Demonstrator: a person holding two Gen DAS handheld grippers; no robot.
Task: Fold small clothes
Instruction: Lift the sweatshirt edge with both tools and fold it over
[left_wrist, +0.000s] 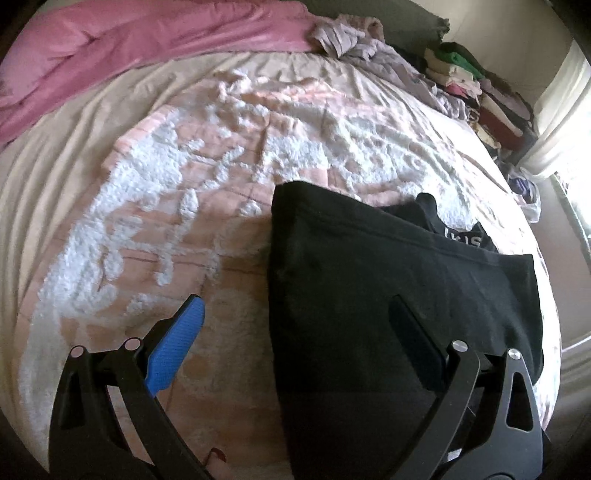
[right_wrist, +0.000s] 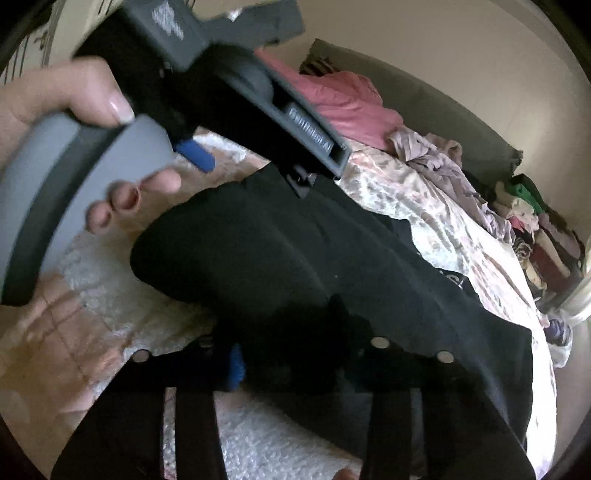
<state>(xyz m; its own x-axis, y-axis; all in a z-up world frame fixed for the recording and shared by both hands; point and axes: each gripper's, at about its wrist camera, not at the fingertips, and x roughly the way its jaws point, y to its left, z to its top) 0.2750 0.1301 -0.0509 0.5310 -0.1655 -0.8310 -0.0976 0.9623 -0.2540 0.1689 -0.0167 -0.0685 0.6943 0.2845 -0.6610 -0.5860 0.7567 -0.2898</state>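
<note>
A black garment (left_wrist: 388, 295) lies folded on the bed's pink and white fluffy blanket (left_wrist: 207, 177); white lettering shows at its far edge. My left gripper (left_wrist: 295, 328) hovers open over the garment's left edge. Its blue-padded finger (left_wrist: 177, 347) is over the blanket and the dark one (left_wrist: 417, 343) over the cloth. In the right wrist view the black garment (right_wrist: 332, 251) runs down into my right gripper (right_wrist: 295, 354). The jaws stand narrow, with a bunch of cloth between them beside the blue pad (right_wrist: 234, 369). A hand (right_wrist: 74, 92) holds the left gripper at the upper left.
A pink duvet (left_wrist: 129, 48) lies along the far side of the bed, with crumpled lilac clothes (left_wrist: 354, 40) beside it. Stacks of folded clothes (left_wrist: 476, 88) stand at the far right near a bright curtain (left_wrist: 565, 110). A grey headboard (right_wrist: 424, 99) backs the bed.
</note>
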